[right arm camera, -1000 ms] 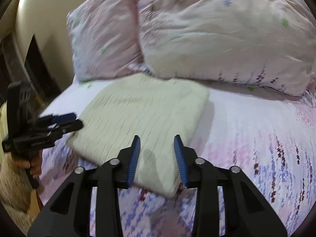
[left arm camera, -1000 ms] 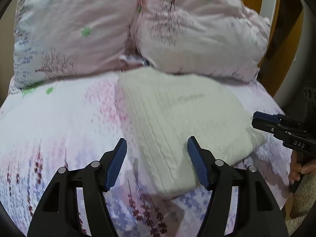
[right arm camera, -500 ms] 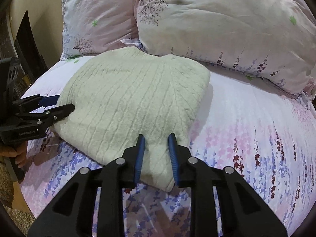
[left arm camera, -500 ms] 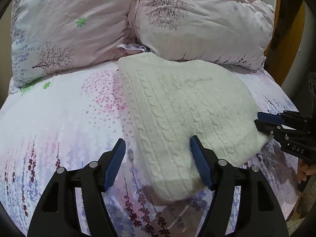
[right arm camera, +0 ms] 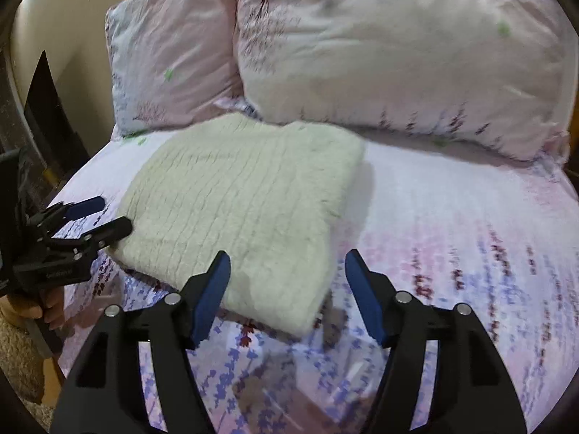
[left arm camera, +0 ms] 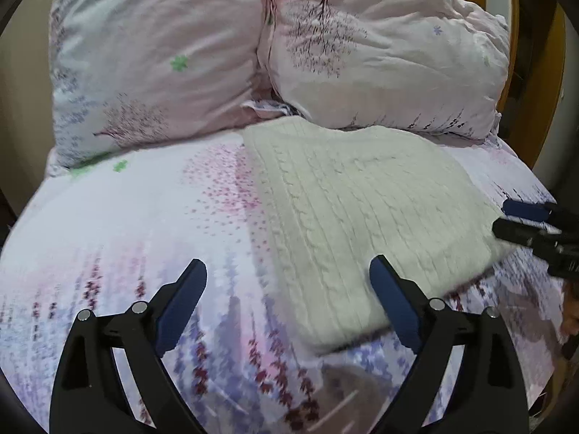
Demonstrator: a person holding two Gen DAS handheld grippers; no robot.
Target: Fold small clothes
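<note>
A folded cream cable-knit sweater (left arm camera: 362,209) (right arm camera: 246,202) lies flat on the floral bedsheet (left arm camera: 126,217), just before the pillows. My left gripper (left arm camera: 287,271) hovers over the sweater's near left corner with its jaws opening wide; the pads press on nothing. My right gripper (right arm camera: 288,258) hangs over the near right corner, jaws also opening, the knit below them and not pinched. In each wrist view the other gripper shows at the sweater's side edge: the right gripper (left arm camera: 510,218) and the left gripper (right arm camera: 108,215).
Two pink floral pillows (left arm camera: 152,65) (left arm camera: 391,58) lean at the head of the bed. A wooden bed frame (left arm camera: 550,72) rises at the right. The mattress edge and carpet (right arm camera: 18,361) lie at the lower left, beside a person's hand (right arm camera: 32,307).
Both grippers' jaws have spread wider; the right one, narrow over the sweater's near edge half a second ago, now stands well apart. The sweater lies as before.
</note>
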